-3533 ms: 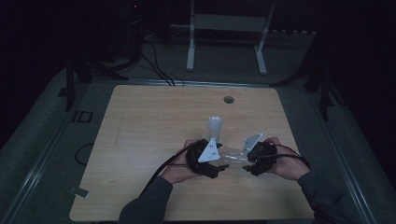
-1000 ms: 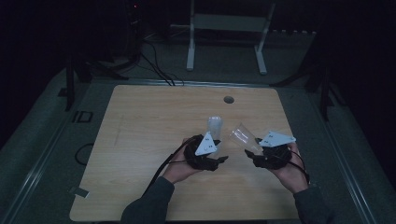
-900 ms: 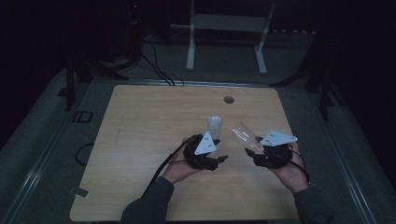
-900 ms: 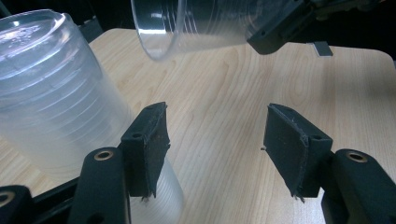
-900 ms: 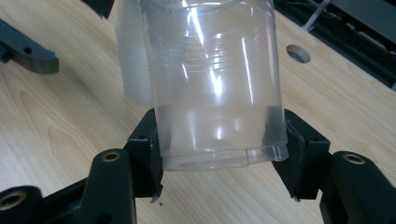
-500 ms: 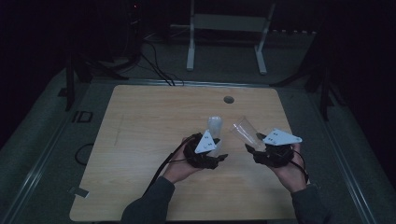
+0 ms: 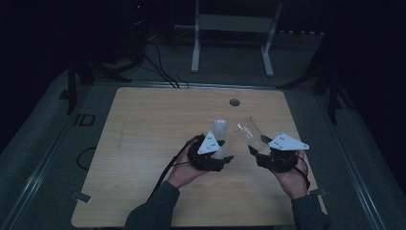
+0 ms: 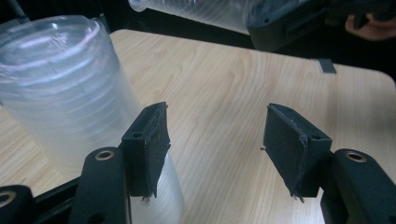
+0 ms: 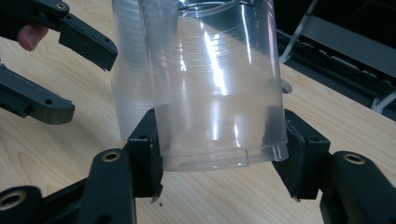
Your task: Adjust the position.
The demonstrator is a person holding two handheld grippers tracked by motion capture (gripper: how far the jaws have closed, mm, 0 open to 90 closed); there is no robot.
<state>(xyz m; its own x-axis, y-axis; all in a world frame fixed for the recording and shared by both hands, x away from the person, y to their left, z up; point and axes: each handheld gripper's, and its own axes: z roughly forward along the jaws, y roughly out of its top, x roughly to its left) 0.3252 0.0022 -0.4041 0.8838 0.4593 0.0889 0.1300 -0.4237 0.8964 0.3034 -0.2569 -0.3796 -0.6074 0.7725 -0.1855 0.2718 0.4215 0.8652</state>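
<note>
A stack of clear plastic cups [image 7: 219, 130] stands upside down on the wooden table [image 7: 143, 143]. My left gripper [image 7: 222, 151] sits just in front of it. In the left gripper view the stack [image 8: 60, 107] stands against the outer side of the left jaw, and my left gripper [image 8: 217, 149] is open with bare wood in the gap. My right gripper [image 7: 253, 146] is shut on a single clear cup [image 7: 246, 130], lifted and tilted toward the stack. In the right gripper view both jaws press on the cup [image 9: 215, 84] at its near end, with the stack [image 9: 128, 84] behind it.
A round hole [image 7: 234, 102] is in the table's far edge. A white metal stand [image 7: 234, 24] and cables [image 7: 160, 67] are on the floor beyond. Black cables trail from both grippers toward the front edge. A small tape tab [image 7: 81, 196] marks the front left corner.
Since the earliest frame my right gripper has drawn away to the right with one cup off the stack. Over the last second the cup has tipped slightly upward; both hands stay put.
</note>
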